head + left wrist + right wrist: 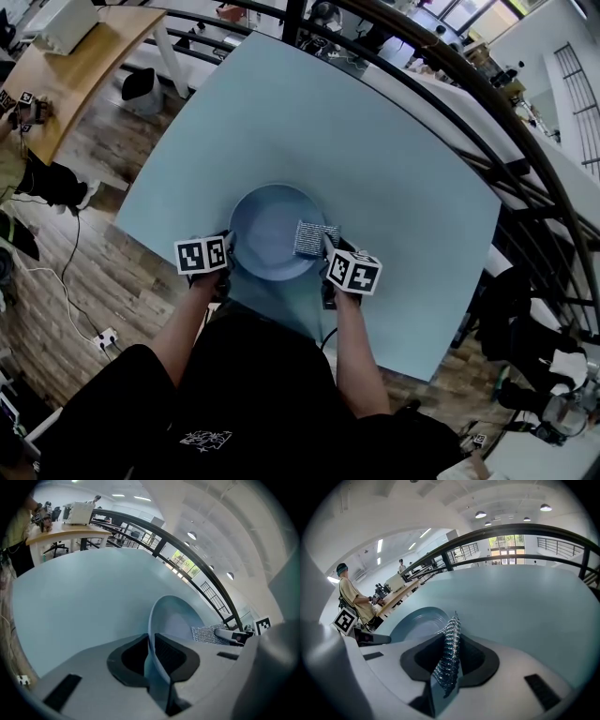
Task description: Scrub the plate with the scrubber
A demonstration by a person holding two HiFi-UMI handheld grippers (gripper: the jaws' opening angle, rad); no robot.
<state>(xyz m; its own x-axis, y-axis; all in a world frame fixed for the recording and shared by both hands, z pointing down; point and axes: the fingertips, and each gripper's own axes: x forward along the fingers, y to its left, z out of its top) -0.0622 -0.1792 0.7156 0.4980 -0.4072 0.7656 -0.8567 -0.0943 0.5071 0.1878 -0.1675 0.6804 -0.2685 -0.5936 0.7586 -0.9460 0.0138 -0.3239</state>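
Note:
A pale blue plate point(272, 230) lies on the light blue table point(319, 131) near its front edge. My left gripper point(225, 258) is shut on the plate's left rim; in the left gripper view the rim point(152, 634) runs edge-on between the jaws. My right gripper point(326, 251) is shut on a silver mesh scrubber point(314, 237), which rests over the plate's right side. The scrubber point(449, 653) stands pinched between the jaws in the right gripper view, with the plate point(417, 623) just beyond to the left. The scrubber point(208, 633) also shows on the plate in the left gripper view.
A black railing point(469, 84) curves round the table's far and right sides. A wooden desk point(75, 66) stands at the upper left, with a person point(351, 597) beside it. Wood flooring and cables point(75, 281) lie to the left.

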